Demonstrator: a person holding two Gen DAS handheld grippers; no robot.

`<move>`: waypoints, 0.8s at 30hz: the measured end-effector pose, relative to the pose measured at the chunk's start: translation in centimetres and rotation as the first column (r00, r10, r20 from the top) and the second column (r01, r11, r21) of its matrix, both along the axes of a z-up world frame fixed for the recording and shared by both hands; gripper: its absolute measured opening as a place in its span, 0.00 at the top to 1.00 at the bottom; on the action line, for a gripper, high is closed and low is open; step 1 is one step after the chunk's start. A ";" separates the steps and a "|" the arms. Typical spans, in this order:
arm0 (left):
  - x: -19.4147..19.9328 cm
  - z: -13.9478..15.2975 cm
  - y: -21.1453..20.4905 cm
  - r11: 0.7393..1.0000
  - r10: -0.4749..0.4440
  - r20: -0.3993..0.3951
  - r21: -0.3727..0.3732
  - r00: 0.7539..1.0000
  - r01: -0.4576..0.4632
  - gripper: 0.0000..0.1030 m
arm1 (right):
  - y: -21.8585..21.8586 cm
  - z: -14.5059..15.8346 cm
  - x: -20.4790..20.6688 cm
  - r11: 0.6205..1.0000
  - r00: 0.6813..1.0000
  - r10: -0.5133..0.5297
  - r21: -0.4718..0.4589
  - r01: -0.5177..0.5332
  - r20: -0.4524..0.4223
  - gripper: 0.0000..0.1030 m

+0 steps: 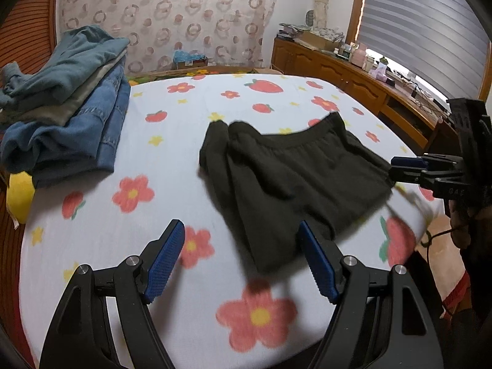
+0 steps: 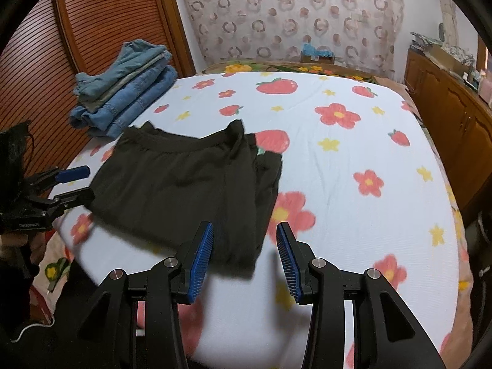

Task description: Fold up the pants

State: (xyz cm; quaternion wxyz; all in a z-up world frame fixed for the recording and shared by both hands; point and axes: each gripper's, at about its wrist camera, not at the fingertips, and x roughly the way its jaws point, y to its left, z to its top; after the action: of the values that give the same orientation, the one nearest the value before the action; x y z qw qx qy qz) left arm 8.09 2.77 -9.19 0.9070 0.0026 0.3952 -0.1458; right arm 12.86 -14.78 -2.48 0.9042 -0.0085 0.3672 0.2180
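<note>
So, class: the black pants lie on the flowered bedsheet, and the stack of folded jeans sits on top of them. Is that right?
Not quite. The stack of folded jeans sits apart from the black pants, near the bed's far corner, directly on the flowered bedsheet. The right wrist view shows bare sheet between them.

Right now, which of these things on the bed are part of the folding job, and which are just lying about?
Part of the job:
- black pants
- left gripper, open
- right gripper, open

Lying about:
- stack of folded clothes
- yellow object
- cluttered wooden sideboard
</note>
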 end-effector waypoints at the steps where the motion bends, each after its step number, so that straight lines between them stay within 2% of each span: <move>1: -0.1 -0.1 -0.1 1.000 -0.001 -0.003 0.005 1.000 0.001 0.25 | 0.0 -0.1 -0.4 1.000 1.000 0.006 0.003 -0.006 -0.002 0.57; 10: 0.6 -1.5 -0.6 0.999 0.008 -0.038 0.041 0.999 -0.007 0.25 | 0.5 -1.0 -0.8 1.000 1.000 0.022 -0.011 -0.022 -0.010 0.58; 11: 0.6 -1.5 -0.5 0.999 0.010 -0.041 0.040 0.999 -0.009 0.25 | 0.4 -0.9 -0.7 1.000 1.000 0.024 -0.010 -0.024 -0.003 0.61; 12: 0.7 -1.6 -0.5 0.999 0.012 -0.043 0.038 0.999 -0.011 0.25 | 0.4 -0.9 -0.8 1.000 1.000 0.027 -0.007 -0.027 0.000 0.70; 14: 0.7 -1.8 -0.5 0.999 0.013 -0.046 0.036 0.999 -0.012 0.25 | 0.3 -0.8 -0.8 0.999 0.999 0.033 0.003 -0.033 0.007 0.78; 15: 0.7 -1.9 -0.5 0.999 0.013 -0.046 0.039 0.999 -0.011 0.25 | 0.2 -0.8 -0.8 0.999 0.999 0.036 0.004 -0.036 0.008 0.90; 18: 0.6 -1.9 -0.4 0.999 0.014 -0.041 0.049 0.999 -0.012 0.24 | -0.3 -0.9 -0.9 0.999 0.999 0.036 0.006 -0.036 0.016 0.94; 24: 0.6 -1.9 -0.3 0.999 0.012 -0.040 0.053 0.999 -0.010 0.24 | -1.0 -0.4 -1.5 1.000 0.998 -0.010 -0.011 0.011 0.055 0.95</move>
State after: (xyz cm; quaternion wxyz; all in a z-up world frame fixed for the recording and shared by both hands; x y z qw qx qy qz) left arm 8.73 2.47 -11.07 0.8993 0.0216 0.4170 -0.1301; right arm 11.40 -15.81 -2.91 0.9151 -0.0179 0.3433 0.2107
